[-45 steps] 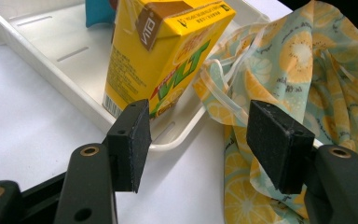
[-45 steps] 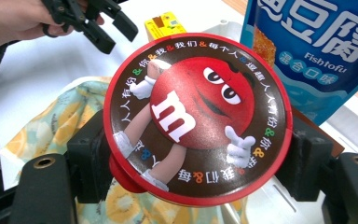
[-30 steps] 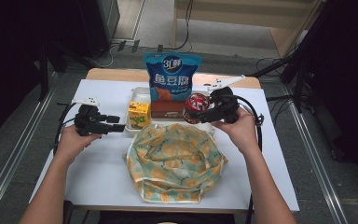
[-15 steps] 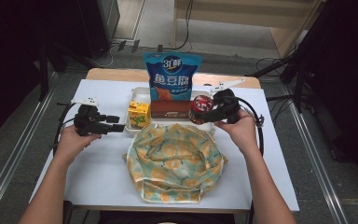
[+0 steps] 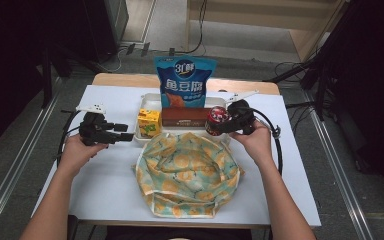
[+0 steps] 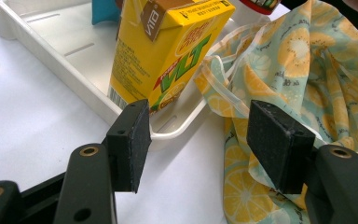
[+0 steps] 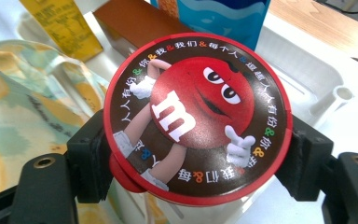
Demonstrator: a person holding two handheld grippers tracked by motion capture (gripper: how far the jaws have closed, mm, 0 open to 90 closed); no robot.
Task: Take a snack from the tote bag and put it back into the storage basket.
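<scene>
My right gripper (image 5: 221,125) is shut on a round red M&M's tub (image 5: 216,119), held just over the right end of the white tray (image 5: 150,97); its red lid (image 7: 196,116) sits between my jaws in the right gripper view. My left gripper (image 5: 126,132) stands open on the white table, left of the tray, with nothing between its pads (image 6: 132,142). Right in front of it a yellow drink carton (image 6: 168,51) stands upright in the tray. A lemon-print cloth bag (image 5: 186,175) lies open in front of the tray.
A blue snack pouch (image 5: 183,82) stands at the back of the tray, with a brown box (image 5: 185,116) lying before it. Bare white table (image 5: 105,185) lies left and right of the bag. Cables trail from both grippers.
My right gripper has carried the M&M's tub slightly toward me and toward the cloth bag. The left gripper has stayed in place.
</scene>
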